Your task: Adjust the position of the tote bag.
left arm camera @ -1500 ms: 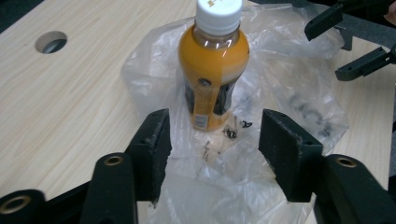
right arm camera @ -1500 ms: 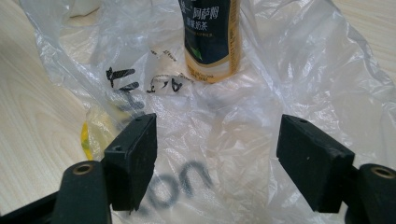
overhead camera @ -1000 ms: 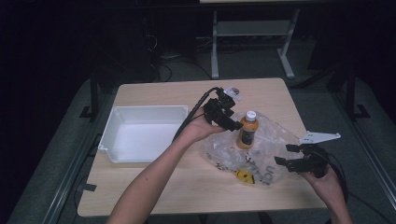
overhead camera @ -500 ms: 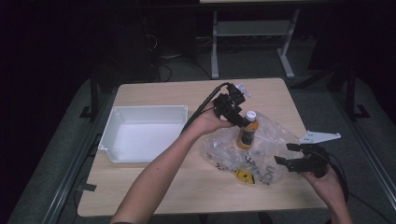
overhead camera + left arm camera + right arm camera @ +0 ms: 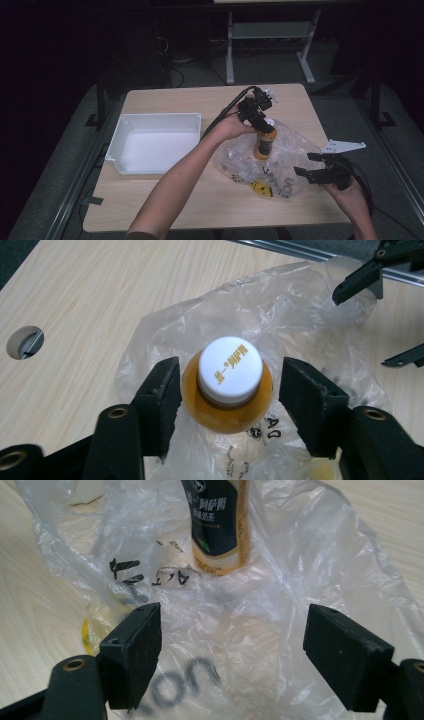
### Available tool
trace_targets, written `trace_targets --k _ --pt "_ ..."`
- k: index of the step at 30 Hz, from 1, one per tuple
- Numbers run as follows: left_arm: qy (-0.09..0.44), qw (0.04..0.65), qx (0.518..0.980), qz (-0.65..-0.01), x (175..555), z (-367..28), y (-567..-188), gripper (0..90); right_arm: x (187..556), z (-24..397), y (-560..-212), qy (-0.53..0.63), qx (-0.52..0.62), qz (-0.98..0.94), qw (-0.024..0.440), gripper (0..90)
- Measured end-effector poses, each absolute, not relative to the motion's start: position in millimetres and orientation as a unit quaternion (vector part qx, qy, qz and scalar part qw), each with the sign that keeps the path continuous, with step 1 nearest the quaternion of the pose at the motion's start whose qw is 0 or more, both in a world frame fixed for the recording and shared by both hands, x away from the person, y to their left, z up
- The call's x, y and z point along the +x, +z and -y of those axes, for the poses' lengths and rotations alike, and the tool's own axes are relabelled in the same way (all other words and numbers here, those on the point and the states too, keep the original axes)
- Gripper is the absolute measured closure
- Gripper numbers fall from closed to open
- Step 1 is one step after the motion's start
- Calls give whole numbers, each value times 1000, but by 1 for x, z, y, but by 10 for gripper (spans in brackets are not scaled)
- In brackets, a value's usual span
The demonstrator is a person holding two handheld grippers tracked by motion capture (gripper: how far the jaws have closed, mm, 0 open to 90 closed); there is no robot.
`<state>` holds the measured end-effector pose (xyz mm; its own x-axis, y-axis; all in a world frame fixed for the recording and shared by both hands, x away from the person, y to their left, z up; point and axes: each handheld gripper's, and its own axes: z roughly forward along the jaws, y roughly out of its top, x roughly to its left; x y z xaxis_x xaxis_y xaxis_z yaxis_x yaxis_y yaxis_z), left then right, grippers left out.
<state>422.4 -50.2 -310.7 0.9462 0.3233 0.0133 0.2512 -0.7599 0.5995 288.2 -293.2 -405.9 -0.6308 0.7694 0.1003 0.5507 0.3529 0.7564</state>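
The left tongs (image 5: 227, 390) had moved in over the bottle (image 5: 227, 400), which stood upright on the plastic bag (image 5: 285, 155) on the table (image 5: 165, 100). Their jaws were open either side of its neck, left jaw touching. The right tongs (image 5: 320, 167) stayed wide open, empty, at the bag's edge.

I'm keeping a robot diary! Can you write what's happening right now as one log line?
left gripper: open, jaws either side of orange bottle | bottle: upright on clear plastic bag | right gripper: open, at bag edge | white tray: empty
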Motion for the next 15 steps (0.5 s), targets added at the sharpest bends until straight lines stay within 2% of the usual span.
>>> trace_targets --k 3,15 --pt "55 306 938 -152 424 53 -312 443 289 294 -405 400 404 -810 141 229" --pt "62 289 945 -136 426 60 -315 573 288 294 -405 403 402 -809 144 230"
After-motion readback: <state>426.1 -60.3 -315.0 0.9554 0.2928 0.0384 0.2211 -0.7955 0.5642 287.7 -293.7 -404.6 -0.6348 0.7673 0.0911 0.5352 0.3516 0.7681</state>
